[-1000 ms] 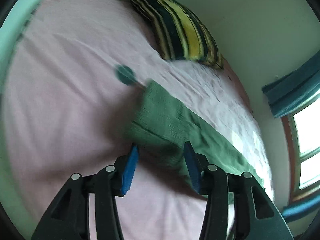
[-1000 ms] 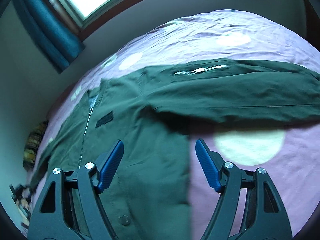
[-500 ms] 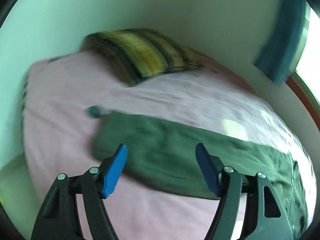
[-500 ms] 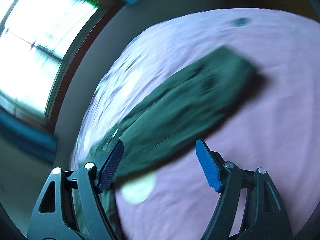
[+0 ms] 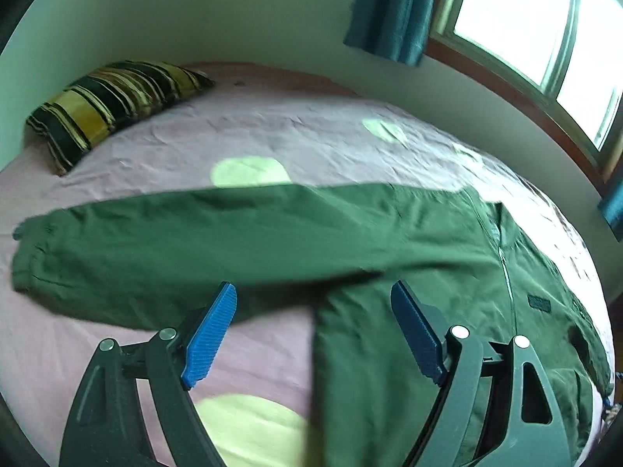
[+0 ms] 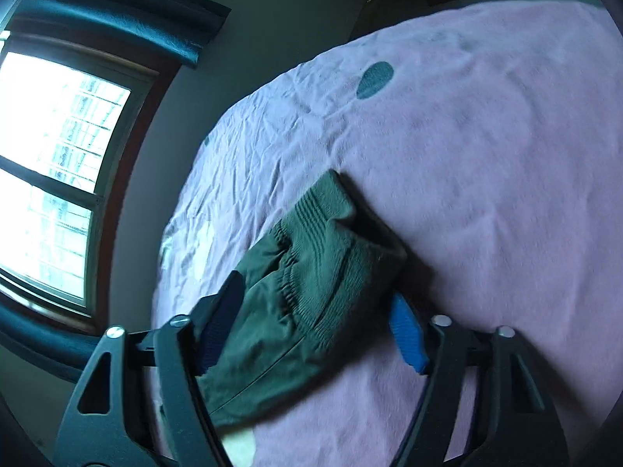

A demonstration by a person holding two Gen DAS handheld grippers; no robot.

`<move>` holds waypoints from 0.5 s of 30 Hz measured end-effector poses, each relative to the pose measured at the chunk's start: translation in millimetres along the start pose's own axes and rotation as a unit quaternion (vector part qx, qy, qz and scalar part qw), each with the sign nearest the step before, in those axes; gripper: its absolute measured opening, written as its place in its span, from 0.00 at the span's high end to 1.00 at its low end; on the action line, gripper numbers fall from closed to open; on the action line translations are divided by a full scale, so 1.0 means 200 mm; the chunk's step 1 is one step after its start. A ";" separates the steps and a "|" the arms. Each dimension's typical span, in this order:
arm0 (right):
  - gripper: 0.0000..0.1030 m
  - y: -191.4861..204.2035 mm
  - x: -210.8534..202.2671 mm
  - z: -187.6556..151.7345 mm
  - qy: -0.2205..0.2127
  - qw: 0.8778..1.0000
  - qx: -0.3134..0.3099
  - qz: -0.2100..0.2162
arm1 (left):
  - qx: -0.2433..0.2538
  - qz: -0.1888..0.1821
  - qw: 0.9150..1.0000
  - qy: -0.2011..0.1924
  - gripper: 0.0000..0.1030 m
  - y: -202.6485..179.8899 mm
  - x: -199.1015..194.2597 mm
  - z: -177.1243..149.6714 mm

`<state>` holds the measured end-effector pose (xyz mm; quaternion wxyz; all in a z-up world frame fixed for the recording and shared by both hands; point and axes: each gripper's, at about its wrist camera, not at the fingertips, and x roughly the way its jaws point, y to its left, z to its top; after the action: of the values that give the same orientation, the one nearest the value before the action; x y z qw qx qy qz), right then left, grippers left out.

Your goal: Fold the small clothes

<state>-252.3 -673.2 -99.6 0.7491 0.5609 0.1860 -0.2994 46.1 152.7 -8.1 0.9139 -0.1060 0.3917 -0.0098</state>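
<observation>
Green jacket (image 5: 389, 241) flat on bed, sleeve stretched leftward, both grippers' fingers spread apart, gripping nothing

One dark green zip-front fabric jacket (image 5: 409, 241) lies on the bed, one long sleeve (image 5: 187, 233) stretched out in the left wrist view. In the right wrist view, one ribbed cuff (image 6: 331, 249) shows. One pink spotted bedsheet (image 5: 272, 132) covers the bed. On it, four pale yellow-green round spots in the left wrist view, the nearest (image 5: 249, 428) at the bottom edge; one teal oval spot (image 6: 375, 79) in the right wrist view. One yellow-and-black striped pillow (image 5: 105, 101). One bright wood-framed window (image 5: 545, 39), with two teal curtain pieces beside it, the larger (image 5: 393, 7) on its left. Two hand-held grippers, each with two blue-padded fingers: left (image 5: 313, 334), right (image 6: 311, 334).
</observation>
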 end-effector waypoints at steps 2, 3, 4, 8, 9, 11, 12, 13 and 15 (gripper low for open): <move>0.79 -0.05 0.00 0.01 0.007 1.000 -0.004 -0.009 | 0.000 -0.003 1.000 0.007 0.22 -0.03 0.01 -0.02; 0.81 -0.07 0.00 0.01 0.011 1.000 0.003 0.001 | 0.002 -0.001 1.000 0.008 0.22 -0.04 0.01 -0.03; 0.84 -0.08 -0.01 0.01 0.013 1.000 0.010 0.010 | 0.005 0.001 1.000 0.008 0.22 -0.05 0.00 -0.05; 0.86 0.00 -0.09 0.01 -0.002 1.000 -0.008 0.026 | 0.011 0.015 1.000 0.002 0.22 -0.04 -0.01 -0.05; 0.86 0.05 -0.11 0.01 -0.006 0.999 -0.016 0.032 | 0.009 0.016 1.000 0.000 0.22 -0.03 -0.02 -0.05; 0.87 0.19 -0.16 0.00 -0.013 0.998 -0.039 0.053 | 0.003 0.014 1.000 -0.003 0.22 -0.02 -0.04 -0.04; 0.87 0.28 -0.19 -0.01 -0.015 0.996 -0.052 0.065 | 0.001 0.013 1.000 -0.003 0.22 -0.01 -0.04 -0.04; 0.87 0.36 -0.21 -0.03 -0.017 0.995 -0.067 0.076 | -0.001 0.011 1.000 -0.002 0.22 -0.01 -0.04 -0.04; 0.87 0.58 -0.25 -0.09 -0.017 0.989 -0.104 0.103 | -0.003 0.006 1.000 -0.001 0.21 -0.02 -0.05 -0.04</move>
<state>-213.4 -622.3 10.6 0.8334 0.4908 0.1447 -0.2087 34.5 149.1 -5.8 0.9139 -0.1063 0.3917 -0.0029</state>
